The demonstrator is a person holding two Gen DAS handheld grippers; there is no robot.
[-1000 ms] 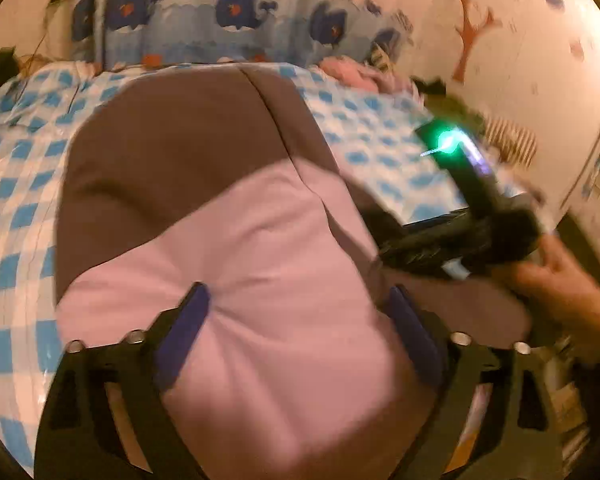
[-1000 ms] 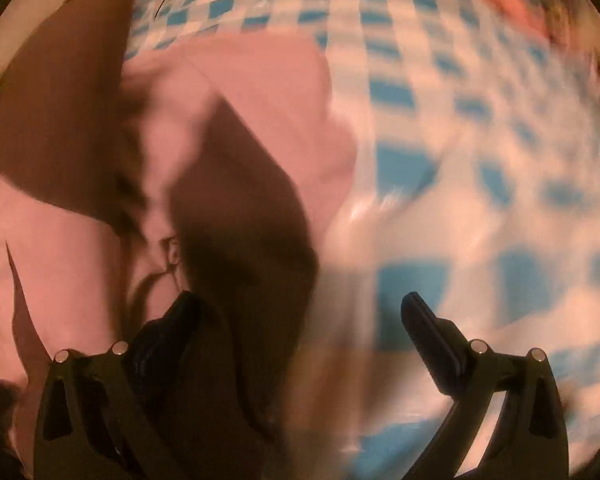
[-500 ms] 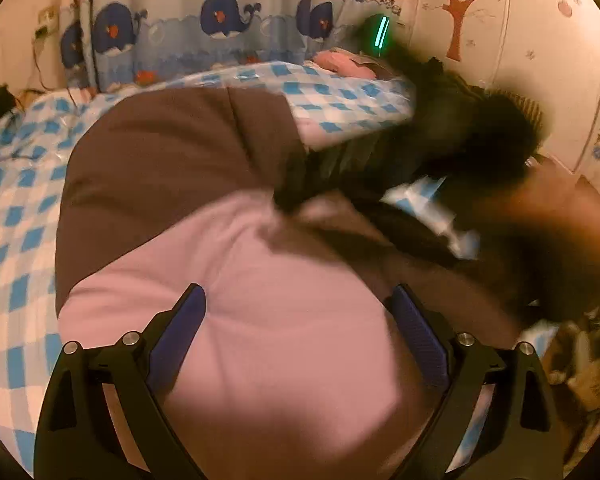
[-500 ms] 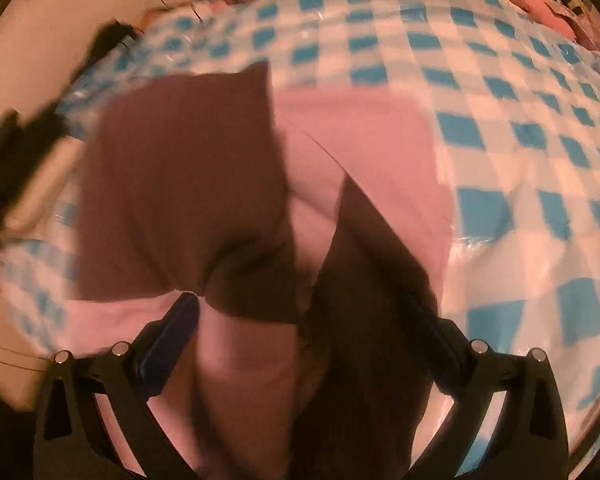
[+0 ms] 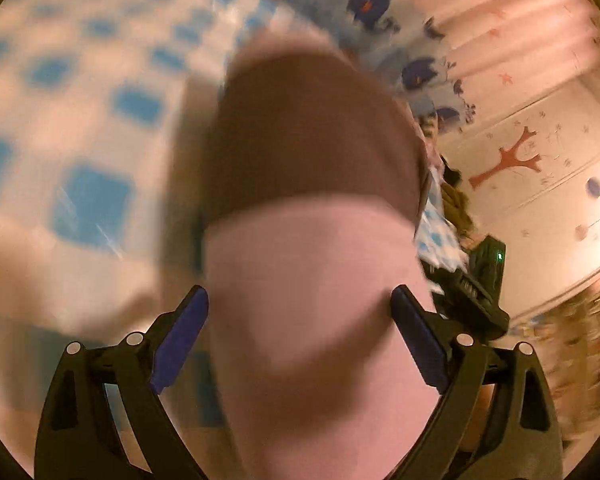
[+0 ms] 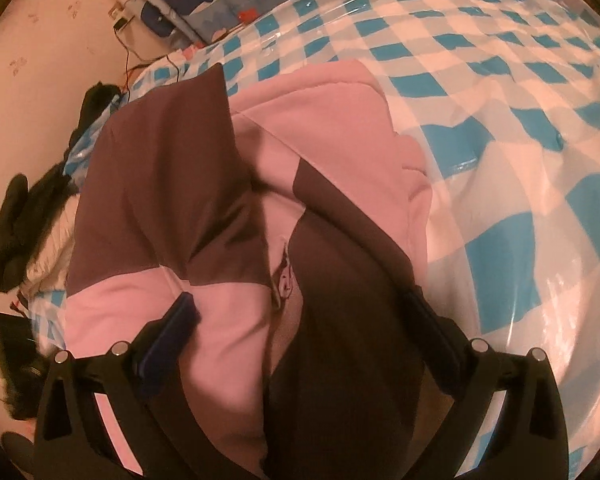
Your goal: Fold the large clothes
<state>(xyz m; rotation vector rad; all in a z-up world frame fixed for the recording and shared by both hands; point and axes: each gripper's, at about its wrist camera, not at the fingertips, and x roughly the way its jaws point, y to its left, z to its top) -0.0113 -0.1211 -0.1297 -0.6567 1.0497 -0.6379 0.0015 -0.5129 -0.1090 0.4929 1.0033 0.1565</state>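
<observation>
The pink-and-brown garment lies spread on the blue-checked bed cover. The right gripper hangs over it, jaws wide apart, holding nothing. The left gripper, jaws spread wide, straddles a blurred fold of it, unpinched.

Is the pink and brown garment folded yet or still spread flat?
Partly folded: in the right wrist view the garment lies on the checked sheet with brown and pink panels overlapping in layers. How finished the fold is, cannot tell.
</observation>
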